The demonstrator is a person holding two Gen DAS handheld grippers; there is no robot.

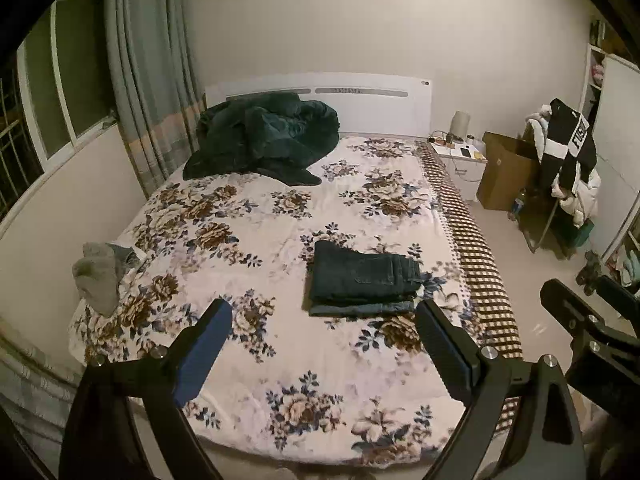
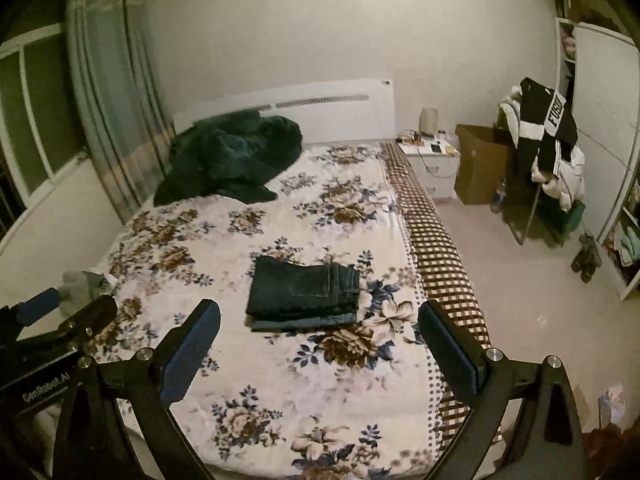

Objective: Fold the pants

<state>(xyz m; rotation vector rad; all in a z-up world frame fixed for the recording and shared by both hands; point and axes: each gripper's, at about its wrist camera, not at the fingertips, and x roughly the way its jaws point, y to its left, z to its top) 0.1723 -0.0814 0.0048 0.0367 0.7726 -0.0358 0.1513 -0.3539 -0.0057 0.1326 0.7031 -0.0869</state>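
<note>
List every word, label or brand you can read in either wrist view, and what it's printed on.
"GenRobot.AI": white print on the left gripper body, in the right wrist view.
"FUS...": white letters on the black-and-white garment draped at the right of the room; the rest is folded out of sight.
Headboard slot marking: too small to read.
Bottle label on the floor: too blurred.
Folded jeans: no readable text.

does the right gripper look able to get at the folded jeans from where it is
Probably yes. The right gripper is open and empty, and the jeans lie flat on the bed just ahead of it, left of centre. Only bare bedspread lies between; the left gripper is off to the side.
</note>
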